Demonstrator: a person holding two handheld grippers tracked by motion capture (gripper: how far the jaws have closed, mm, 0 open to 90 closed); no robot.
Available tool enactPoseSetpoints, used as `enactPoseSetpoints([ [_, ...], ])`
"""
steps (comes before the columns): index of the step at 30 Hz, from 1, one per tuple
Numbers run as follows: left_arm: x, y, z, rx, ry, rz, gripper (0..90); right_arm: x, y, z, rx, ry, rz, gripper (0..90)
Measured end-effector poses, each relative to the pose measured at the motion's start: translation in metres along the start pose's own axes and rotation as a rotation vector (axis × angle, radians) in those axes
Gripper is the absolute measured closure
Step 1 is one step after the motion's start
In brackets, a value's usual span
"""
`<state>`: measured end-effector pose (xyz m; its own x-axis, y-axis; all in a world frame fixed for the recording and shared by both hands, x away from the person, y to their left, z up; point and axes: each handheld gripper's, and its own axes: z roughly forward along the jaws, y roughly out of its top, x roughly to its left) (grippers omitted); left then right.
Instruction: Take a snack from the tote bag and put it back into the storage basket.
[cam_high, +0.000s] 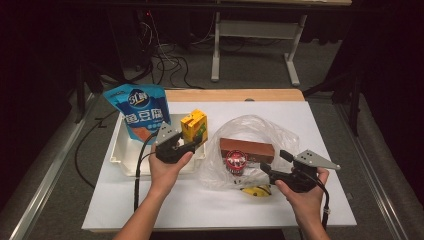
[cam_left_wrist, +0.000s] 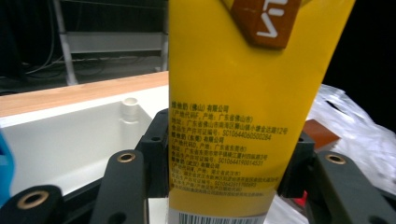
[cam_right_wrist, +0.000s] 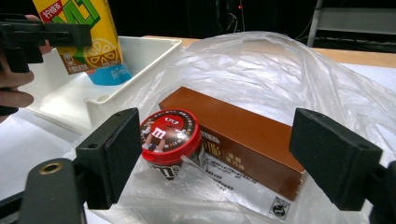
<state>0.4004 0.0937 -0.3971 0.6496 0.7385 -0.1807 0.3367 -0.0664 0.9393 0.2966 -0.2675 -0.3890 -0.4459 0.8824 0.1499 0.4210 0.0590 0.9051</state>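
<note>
Left gripper (cam_high: 192, 144) clamped on the yellow carton (cam_high: 194, 125) over the white tray (cam_high: 121, 150), keep it upright when lowering; right gripper (cam_high: 272, 172), jaws open, beside the bag (cam_high: 260, 131) right of the tray.

A blue snack pouch (cam_high: 136, 111) with white lettering stands upright at the far left corner of a white tray (cam_high: 123, 150), rising above its rim. The tray sits on the left part of a white desk (cam_high: 190, 205), whose far edge shows a strip of bare wood. A banana (cam_high: 256, 190) lies on the desk near its front edge, just beside the crumpled edge of the plastic. Beyond the desk, on the grey floor, black cables (cam_high: 167, 62) trail in loops beside the pale legs of a metal frame (cam_high: 216, 55).
</note>
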Motion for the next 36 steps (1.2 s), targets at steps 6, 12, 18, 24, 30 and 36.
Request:
enactPoseSetpoints([
  [6, 0.013, -0.007, 0.009, -0.013, 0.036, -0.021, 50.0, -0.006, -0.003, -0.004, -0.002, -0.013, -0.003, 19.3],
  [12, 0.025, -0.014, 0.021, 0.0, 0.079, -0.033, 50.0, -0.012, -0.007, -0.006, -0.005, -0.018, 0.001, 20.8],
  [18, 0.034, -0.021, 0.038, 0.038, 0.105, -0.051, 50.0, -0.016, -0.011, -0.004, 0.003, -0.019, 0.003, 21.8],
  [24, 0.04, -0.027, 0.052, 0.076, 0.138, -0.083, 49.9, -0.015, -0.012, -0.002, 0.008, -0.016, 0.001, 22.8],
  [30, 0.045, -0.034, 0.062, 0.132, 0.177, -0.086, 49.9, -0.015, -0.014, -0.001, 0.012, -0.021, -0.008, 23.9],
  [36, 0.045, -0.034, 0.068, 0.187, 0.181, -0.083, 49.8, -0.016, -0.015, 0.0, 0.016, -0.026, -0.007, 24.8],
])
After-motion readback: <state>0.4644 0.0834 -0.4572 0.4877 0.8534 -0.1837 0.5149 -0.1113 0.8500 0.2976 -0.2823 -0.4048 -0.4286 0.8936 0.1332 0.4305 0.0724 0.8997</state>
